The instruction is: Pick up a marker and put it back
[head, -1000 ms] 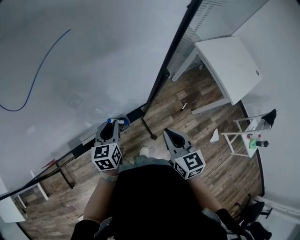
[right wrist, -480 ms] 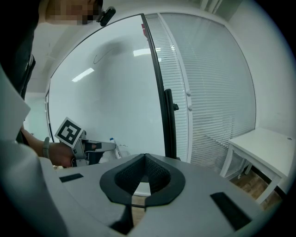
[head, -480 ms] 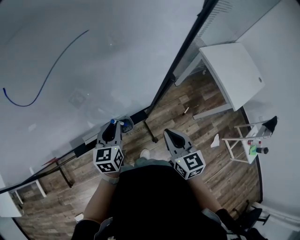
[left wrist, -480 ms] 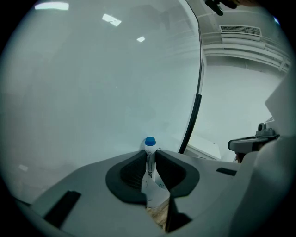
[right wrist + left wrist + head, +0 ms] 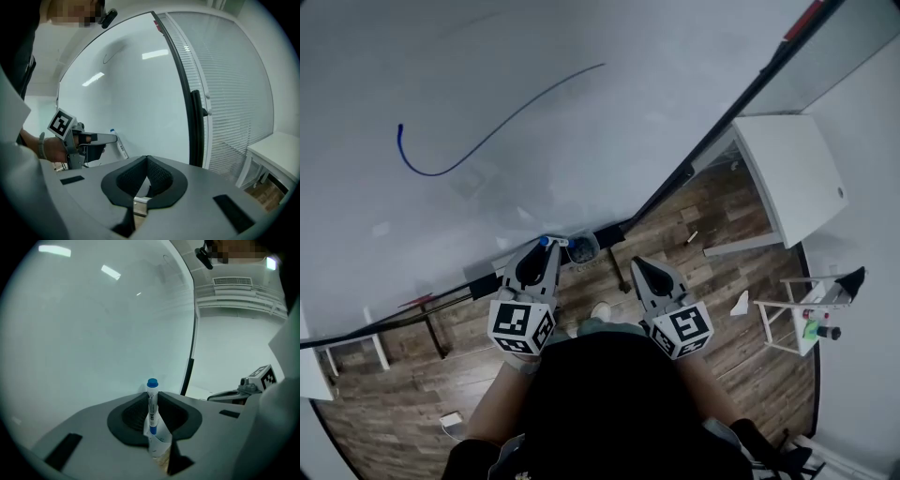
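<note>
Left claw (image 5: 543,251) pinching marker (image 5: 151,405), pickup looks done. Right claw (image 5: 637,266) pressed together, empty. Next: put marker back.

The left gripper (image 5: 543,251) is held out in front of the chest, jaws pointing forward and up, closed on a marker (image 5: 151,401) that stands upright between the pads with its blue cap clear of the tips. The left hand (image 5: 52,149) wraps the grip from behind, the wrist straight. The right gripper (image 5: 637,265) sits beside it at about the same height, apart from it and angled slightly inward; its jaws are pressed together at the tips with nothing between them. Both forearms (image 5: 490,405) run down to the torso, elbows bent, and each gripper's cube (image 5: 521,324) faces up toward the head.
</note>
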Tool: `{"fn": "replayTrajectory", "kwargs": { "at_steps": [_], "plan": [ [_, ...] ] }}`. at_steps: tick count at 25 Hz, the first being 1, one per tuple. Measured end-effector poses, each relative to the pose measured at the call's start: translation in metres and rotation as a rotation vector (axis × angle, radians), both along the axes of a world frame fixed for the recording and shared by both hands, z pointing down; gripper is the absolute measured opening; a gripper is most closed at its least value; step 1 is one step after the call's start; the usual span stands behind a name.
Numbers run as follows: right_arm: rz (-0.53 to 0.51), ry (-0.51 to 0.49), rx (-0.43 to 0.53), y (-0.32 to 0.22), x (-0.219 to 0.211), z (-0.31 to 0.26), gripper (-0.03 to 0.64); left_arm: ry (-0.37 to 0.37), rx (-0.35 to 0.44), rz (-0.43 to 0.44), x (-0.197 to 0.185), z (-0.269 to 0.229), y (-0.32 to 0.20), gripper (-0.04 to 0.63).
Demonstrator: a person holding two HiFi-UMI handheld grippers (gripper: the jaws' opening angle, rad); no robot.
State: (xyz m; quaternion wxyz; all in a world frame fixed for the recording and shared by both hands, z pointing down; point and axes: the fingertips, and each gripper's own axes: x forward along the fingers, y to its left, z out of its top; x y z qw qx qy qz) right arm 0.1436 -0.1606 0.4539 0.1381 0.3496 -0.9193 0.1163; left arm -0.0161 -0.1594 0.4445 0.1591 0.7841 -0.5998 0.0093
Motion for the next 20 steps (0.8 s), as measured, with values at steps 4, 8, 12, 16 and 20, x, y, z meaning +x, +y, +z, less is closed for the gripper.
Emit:
{"fn": "replayTrajectory", "kwargs": {
  "at_steps": [4,8,12,16,20],
  "plan": [
    [-0.054,-0.018,0.012,0.007,-0.038,-0.002,0.028,-0.024,0.04,0.02,-0.017,-0.015,0.019,0.078],
    [-0.108,-0.035,0.016,0.014,-0.066,-0.007,0.028,-0.038,0.053,0.01,-0.034,-0.028,0.038,0.078],
    [-0.171,-0.043,0.023,0.023,-0.095,-0.011,0.028,-0.072,0.046,-0.017,-0.055,-0.032,0.057,0.078],
    [-0.227,-0.051,0.022,0.031,-0.123,-0.012,0.028,-0.085,0.03,-0.051,-0.078,-0.03,0.075,0.078],
    [-0.276,-0.056,0.02,0.039,-0.144,-0.013,0.028,-0.092,0.016,-0.086,-0.096,-0.028,0.092,0.078]
  ]
}}
